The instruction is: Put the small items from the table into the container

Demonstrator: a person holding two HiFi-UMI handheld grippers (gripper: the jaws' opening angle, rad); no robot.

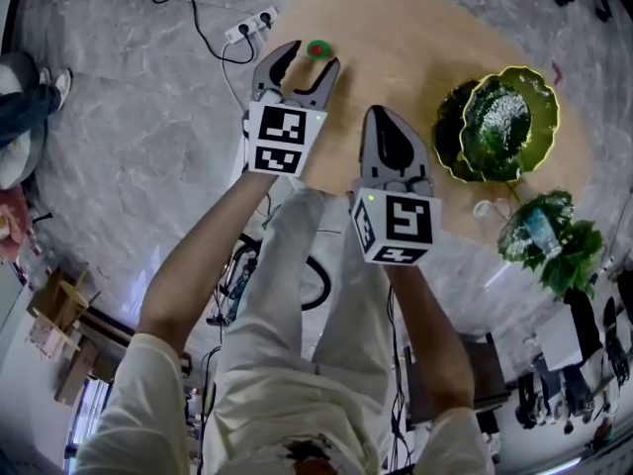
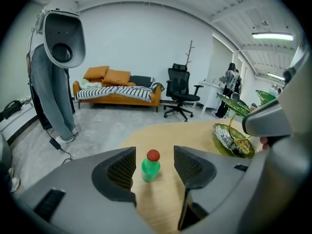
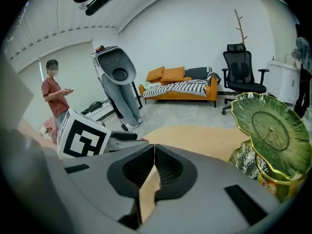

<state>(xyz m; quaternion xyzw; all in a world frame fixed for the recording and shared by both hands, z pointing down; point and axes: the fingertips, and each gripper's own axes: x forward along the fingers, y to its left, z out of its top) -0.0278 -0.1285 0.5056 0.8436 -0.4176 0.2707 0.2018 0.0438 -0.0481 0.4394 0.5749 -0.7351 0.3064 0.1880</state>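
A small green bottle with a red cap [image 1: 317,49] stands upright on the pale wooden table [image 1: 396,47], near its far left edge. My left gripper [image 1: 309,59] is open, its two jaws reaching either side of the bottle without touching it. In the left gripper view the bottle [image 2: 150,165] shows in the gap between the pads [image 2: 122,169]. My right gripper [image 1: 393,127] hovers over the table's near edge, shut and holding nothing; its pads [image 3: 168,165] meet. A green leaf-shaped tiered dish [image 1: 499,122] stands at the table's right.
A power strip with cables [image 1: 249,25] lies on the marble floor beyond the table's left edge. Leafy green decor [image 1: 549,236] sits at the table's near right. Farther off are a tall grey machine [image 2: 58,72], an orange sofa [image 2: 117,89], an office chair [image 2: 179,94] and a person [image 3: 54,94].
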